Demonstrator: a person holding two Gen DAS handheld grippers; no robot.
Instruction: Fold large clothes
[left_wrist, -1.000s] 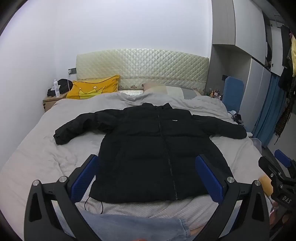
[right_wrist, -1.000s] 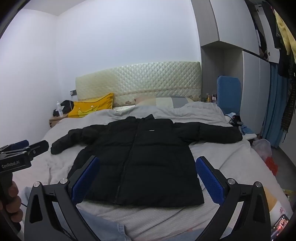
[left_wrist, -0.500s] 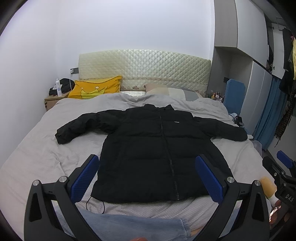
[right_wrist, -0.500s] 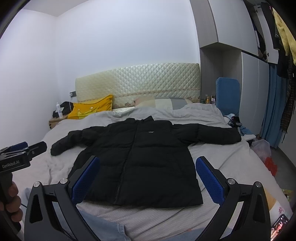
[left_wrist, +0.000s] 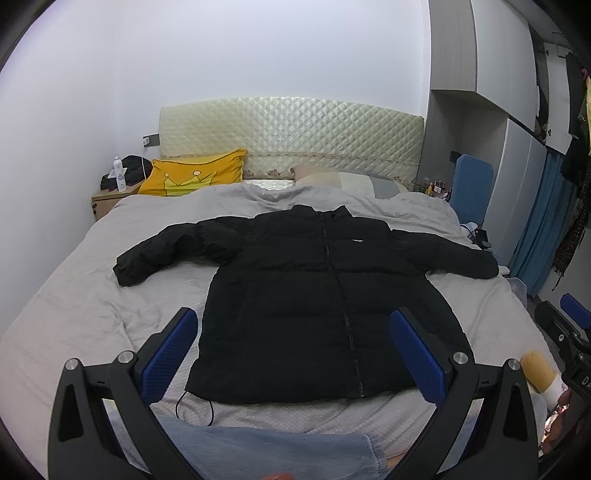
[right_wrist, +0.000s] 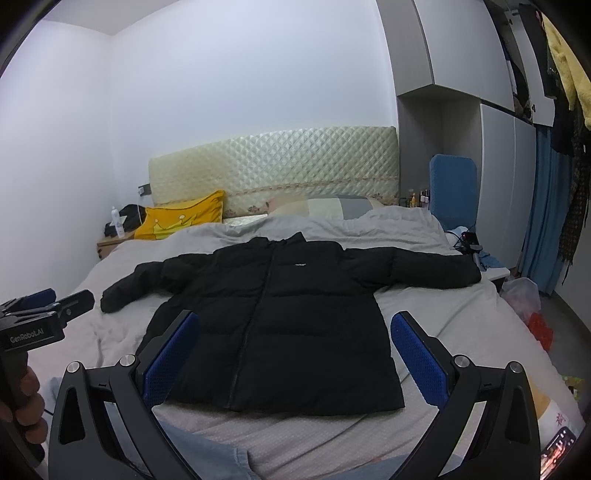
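A black puffer jacket (left_wrist: 314, 295) lies flat and front up on the grey bed (left_wrist: 74, 314), zipped, with both sleeves spread out to the sides. It also shows in the right wrist view (right_wrist: 273, 325). My left gripper (left_wrist: 293, 347) is open and empty, held above the jacket's hem at the foot of the bed. My right gripper (right_wrist: 295, 347) is open and empty, also held above the hem. The left gripper's body shows at the left edge of the right wrist view (right_wrist: 40, 317).
A yellow crown pillow (left_wrist: 192, 177) and a grey pillow (left_wrist: 351, 182) lie at the quilted headboard (left_wrist: 291, 136). A nightstand with a bottle (left_wrist: 120, 179) stands at the far left. A blue chair (left_wrist: 472, 188) and wardrobe are on the right. Light blue jeans (left_wrist: 258, 450) lie at the near edge.
Both grippers have risen and tilted up a little, so the jacket sits lower in view. Both stay open. The jacket has not moved.
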